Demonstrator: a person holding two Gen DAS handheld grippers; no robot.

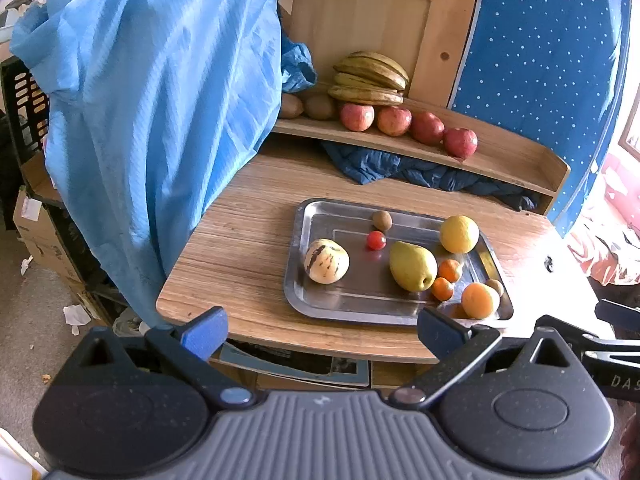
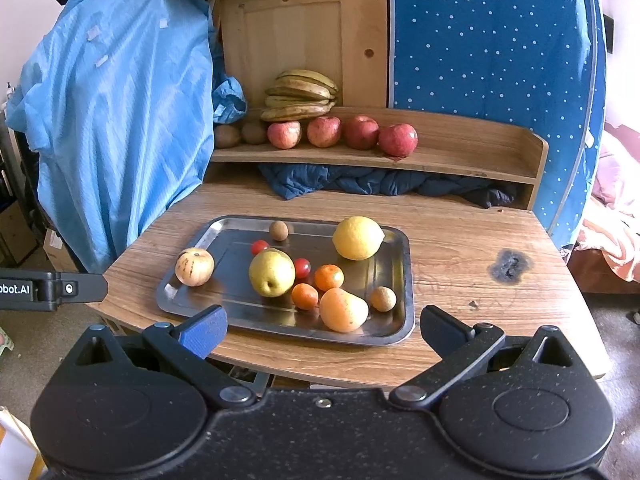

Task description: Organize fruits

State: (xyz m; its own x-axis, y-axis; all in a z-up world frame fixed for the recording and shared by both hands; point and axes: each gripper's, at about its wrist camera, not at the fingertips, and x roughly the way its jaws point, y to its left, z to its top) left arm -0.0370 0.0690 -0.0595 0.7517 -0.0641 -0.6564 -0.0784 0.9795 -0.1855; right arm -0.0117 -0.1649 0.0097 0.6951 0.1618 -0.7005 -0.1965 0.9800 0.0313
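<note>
A steel tray [image 2: 394,276] [image 1: 340,216] on the wooden table holds a green pear [image 2: 271,273] [image 1: 413,266], a yellow lemon [image 2: 357,238] [image 1: 459,234], a striped pale melon [image 2: 194,266] [image 1: 326,261], an orange [image 2: 343,309] [image 1: 479,300], two small tangerines [image 2: 329,277], cherry tomatoes [image 2: 260,246] and small brown fruits [image 2: 278,230]. On the shelf behind lie bananas [image 2: 300,94] [image 1: 370,78], several red apples [image 2: 362,132] [image 1: 426,127] and kiwis [image 2: 228,135]. My left gripper [image 1: 322,334] and right gripper [image 2: 322,328] both hang open before the table's front edge, holding nothing.
A light blue garment [image 2: 116,120] [image 1: 160,120] hangs over the table's left side. Dark blue cloth [image 2: 380,184] is stuffed under the shelf. A burn mark [image 2: 510,265] marks the table at right. Cardboard boxes [image 1: 36,232] and scraps lie on the floor at left.
</note>
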